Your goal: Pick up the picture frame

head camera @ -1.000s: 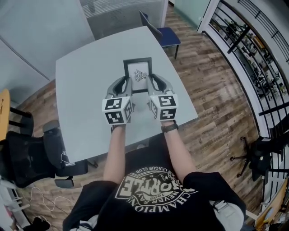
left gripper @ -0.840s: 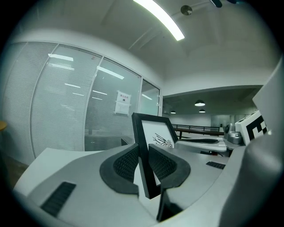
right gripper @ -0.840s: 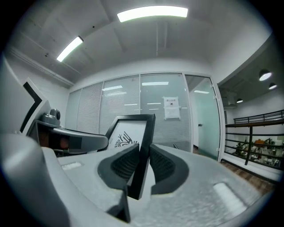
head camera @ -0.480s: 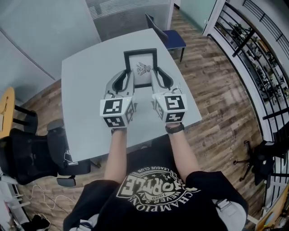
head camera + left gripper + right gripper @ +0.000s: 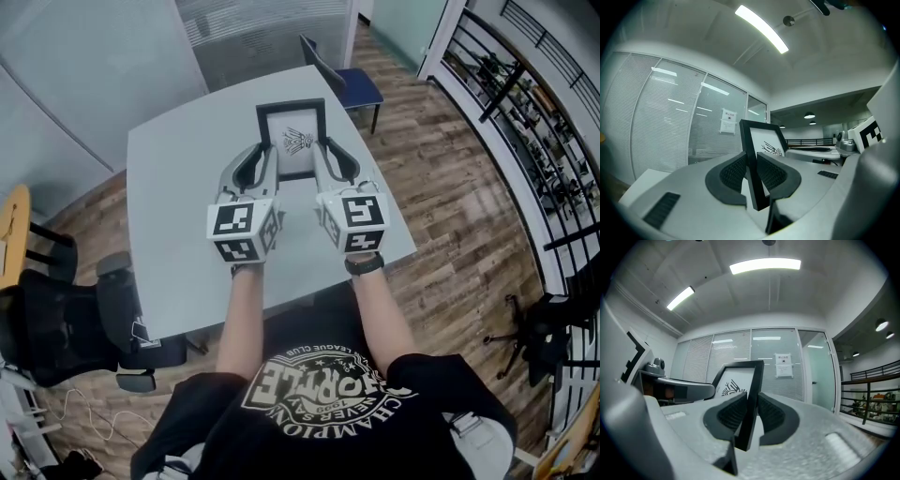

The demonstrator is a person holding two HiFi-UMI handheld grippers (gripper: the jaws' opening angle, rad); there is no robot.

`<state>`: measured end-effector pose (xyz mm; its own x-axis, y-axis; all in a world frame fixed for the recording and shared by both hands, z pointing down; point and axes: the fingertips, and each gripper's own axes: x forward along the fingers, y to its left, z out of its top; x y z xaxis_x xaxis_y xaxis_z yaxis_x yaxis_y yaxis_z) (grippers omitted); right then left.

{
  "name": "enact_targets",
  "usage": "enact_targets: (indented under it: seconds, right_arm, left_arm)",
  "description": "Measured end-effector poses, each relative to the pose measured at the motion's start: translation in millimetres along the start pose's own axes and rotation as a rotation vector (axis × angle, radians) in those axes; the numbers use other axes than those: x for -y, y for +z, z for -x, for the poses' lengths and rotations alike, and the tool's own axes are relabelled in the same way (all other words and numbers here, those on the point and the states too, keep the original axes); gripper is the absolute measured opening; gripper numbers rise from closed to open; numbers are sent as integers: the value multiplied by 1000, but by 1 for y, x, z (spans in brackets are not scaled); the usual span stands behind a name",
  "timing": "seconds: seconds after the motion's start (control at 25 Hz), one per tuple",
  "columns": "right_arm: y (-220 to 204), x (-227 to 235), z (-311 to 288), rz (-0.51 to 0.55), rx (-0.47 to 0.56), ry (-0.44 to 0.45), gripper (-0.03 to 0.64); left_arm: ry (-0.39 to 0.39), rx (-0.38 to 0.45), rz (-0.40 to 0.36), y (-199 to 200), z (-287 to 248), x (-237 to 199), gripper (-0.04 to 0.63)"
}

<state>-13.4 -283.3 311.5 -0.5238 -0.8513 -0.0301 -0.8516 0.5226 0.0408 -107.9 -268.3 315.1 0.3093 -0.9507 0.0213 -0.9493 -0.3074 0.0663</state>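
Note:
A black picture frame with a white print and a dark drawing hangs above the grey table, held between both grippers. My left gripper is shut on the frame's left edge, the dark ribbed pads pressing on either side. On the opposite side, my right gripper is shut on the frame's right edge. In the left gripper view the right gripper shows at the far right, and in the right gripper view the left gripper shows at the left.
A blue chair stands behind the table's far corner. A black office chair is at the lower left, another black chair base at the right. A railing runs along the right. Glass walls with blinds stand behind.
Both grippers have risen together with the frame in them, lifting it off the table. Over the last half second there is hardly any movement.

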Motion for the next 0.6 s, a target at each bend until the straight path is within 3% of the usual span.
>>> enact_targets:
  seconds: [0.6]
  right_arm:
    - [14,13,2,89,17,-20,72]
  left_arm:
    - [-8,13,-4,9,-12,12,75]
